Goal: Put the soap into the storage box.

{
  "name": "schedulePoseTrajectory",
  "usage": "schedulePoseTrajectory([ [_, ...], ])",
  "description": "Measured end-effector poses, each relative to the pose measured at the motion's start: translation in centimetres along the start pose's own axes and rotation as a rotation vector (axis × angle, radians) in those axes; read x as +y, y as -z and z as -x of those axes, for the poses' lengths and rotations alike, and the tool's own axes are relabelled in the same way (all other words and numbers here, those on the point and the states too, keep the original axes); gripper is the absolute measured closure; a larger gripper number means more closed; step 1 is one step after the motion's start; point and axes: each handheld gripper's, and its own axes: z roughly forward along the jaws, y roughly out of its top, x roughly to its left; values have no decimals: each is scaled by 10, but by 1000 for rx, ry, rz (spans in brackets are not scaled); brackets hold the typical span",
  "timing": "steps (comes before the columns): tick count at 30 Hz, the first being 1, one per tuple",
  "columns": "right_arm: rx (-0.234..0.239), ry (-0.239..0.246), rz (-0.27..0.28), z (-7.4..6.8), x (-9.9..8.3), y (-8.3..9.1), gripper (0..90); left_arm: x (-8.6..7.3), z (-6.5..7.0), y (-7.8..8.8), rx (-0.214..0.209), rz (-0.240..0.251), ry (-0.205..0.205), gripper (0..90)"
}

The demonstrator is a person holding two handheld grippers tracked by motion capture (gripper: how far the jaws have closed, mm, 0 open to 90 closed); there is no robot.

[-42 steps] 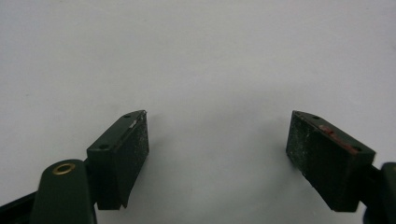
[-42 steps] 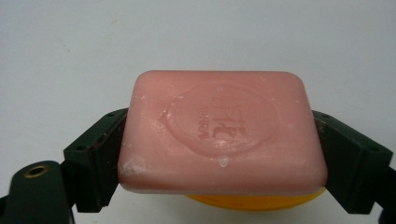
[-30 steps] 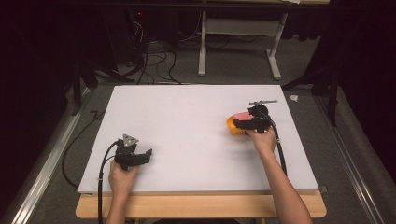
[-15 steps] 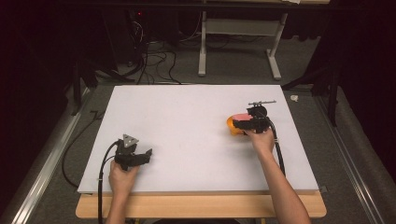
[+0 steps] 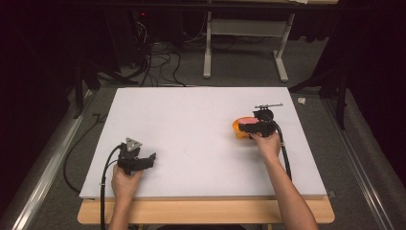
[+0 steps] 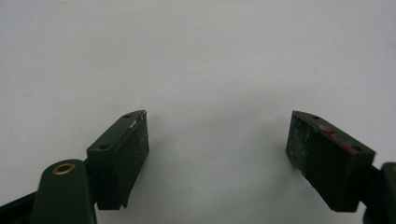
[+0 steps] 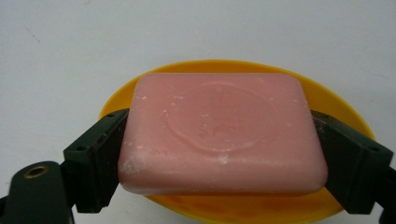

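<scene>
While right gripper (image 7: 219, 154) clamps pink soap (image 7: 222, 133) over yellow dish (image 7: 345, 116), left gripper (image 6: 217, 149) rests low, jaws apart.

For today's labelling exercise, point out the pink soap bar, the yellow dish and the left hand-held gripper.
pink soap bar (image 7: 223, 133), right gripper view, top face.
yellow dish (image 7: 348, 121), right gripper view, bare rim.
left hand-held gripper (image 6: 217, 149), left gripper view, midway between its open jaws.
</scene>
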Motion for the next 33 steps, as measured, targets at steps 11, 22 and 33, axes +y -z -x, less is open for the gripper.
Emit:
schedulePoseTrajectory([
  [11,9,-23,15,1,0,0,128,0,0,0,-1,0,0,217],
  [22,-6,-25,21,0,-2,2,127,0,0,0,1,1,-1,216],
  [33,6,-19,56,-1,-2,11,124,0,0,0,1,1,-2,216],
])
